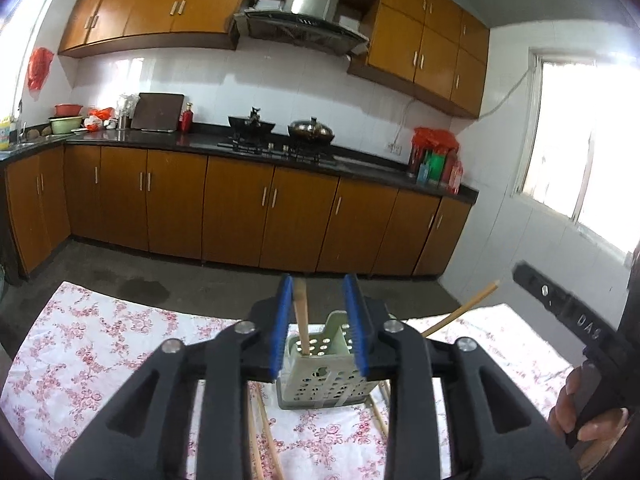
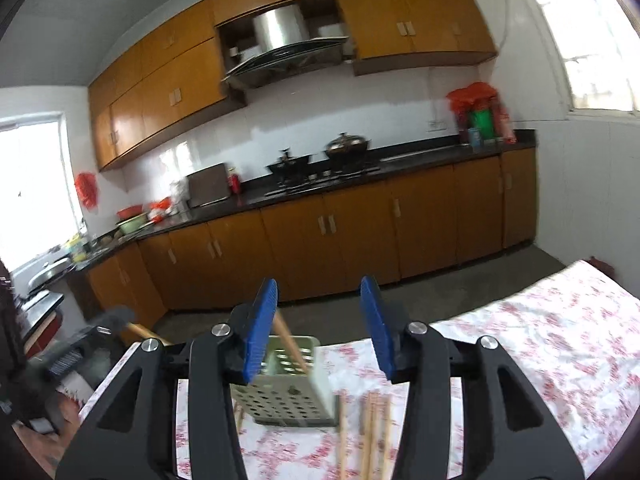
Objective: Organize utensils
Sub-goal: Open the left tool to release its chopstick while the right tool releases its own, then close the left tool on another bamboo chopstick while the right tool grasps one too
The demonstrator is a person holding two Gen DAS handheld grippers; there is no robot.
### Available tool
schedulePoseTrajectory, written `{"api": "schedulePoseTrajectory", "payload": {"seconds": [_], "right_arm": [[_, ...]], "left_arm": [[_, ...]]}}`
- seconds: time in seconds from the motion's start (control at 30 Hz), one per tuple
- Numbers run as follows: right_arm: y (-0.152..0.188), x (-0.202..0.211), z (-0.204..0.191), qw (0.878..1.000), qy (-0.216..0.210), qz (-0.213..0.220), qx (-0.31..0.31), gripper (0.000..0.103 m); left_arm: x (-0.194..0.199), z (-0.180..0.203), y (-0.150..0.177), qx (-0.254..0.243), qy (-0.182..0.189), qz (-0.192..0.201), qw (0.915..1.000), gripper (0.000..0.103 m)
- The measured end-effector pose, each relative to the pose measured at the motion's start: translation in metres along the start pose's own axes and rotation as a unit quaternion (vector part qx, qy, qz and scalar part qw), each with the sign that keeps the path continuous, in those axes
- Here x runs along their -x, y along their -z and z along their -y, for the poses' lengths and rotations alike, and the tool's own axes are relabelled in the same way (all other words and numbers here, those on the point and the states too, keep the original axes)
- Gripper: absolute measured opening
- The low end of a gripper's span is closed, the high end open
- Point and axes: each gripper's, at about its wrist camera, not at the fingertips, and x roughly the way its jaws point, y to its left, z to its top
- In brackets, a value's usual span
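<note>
Standing apart with a clear gap between its blue pads, the left gripper (image 1: 318, 326) is seen framing a chopstick (image 1: 301, 316) that leans upright in the pale perforated holder (image 1: 320, 380), apparently released there so that it stays sorted, while the right gripper (image 2: 318, 330) is likewise spread, with a second chopstick (image 2: 290, 344) slanting into the same holder beside its left pad. More loose chopsticks (image 2: 372, 432) are left lying just beside the holder on the floral tablecloth (image 2: 540, 344), presumably to be collected next. Beyond the table, orange cabinets (image 1: 240, 208), a dark counter and a stove with pots are seen.
</note>
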Motion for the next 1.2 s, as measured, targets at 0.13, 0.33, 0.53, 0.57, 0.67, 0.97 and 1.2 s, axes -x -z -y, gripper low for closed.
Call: {"api": "schedulePoseTrajectory", "payload": {"seconds": [0.13,0.33,0.53,0.57,0.67,0.97,1.2], "right_arm": [[0.033,-0.004,0.039,0.996,0.056,-0.067,-0.025,0.045],[0.134,-0.044,0.064,0.964,0.049,-0.258,-0.029,0.018],[0.18,-0.05,0.053,0.951,0.046,-0.306,-0.014,0.018],[0.183,-0.052,0.053,0.95,0.048,-0.309,-0.011,0.018],[0.186,-0.055,0.051,0.949,0.053,-0.311,0.004,0.012],[0.189,-0.056,0.062,0.95,0.085,-0.3,0.011,0.008],[0.191,-0.054,0.061,0.95,0.088,-0.297,0.028,0.008]], "left_arm": [[0.03,-0.022,0.006,0.022,-0.017,0.017,0.9995,0.038],[0.018,-0.059,0.068,0.025,-0.09,-0.079,0.9925,0.038],[-0.006,-0.075,0.135,0.033,-0.096,-0.181,0.9783,0.031],[-0.01,-0.075,0.143,0.035,-0.092,-0.192,0.9763,0.03],[-0.017,-0.075,0.166,0.038,-0.084,-0.216,0.9721,0.028],[-0.032,-0.055,0.195,0.007,-0.077,-0.259,0.9629,0.016],[-0.03,-0.058,0.195,0.002,-0.092,-0.259,0.9615,0.016]]}}
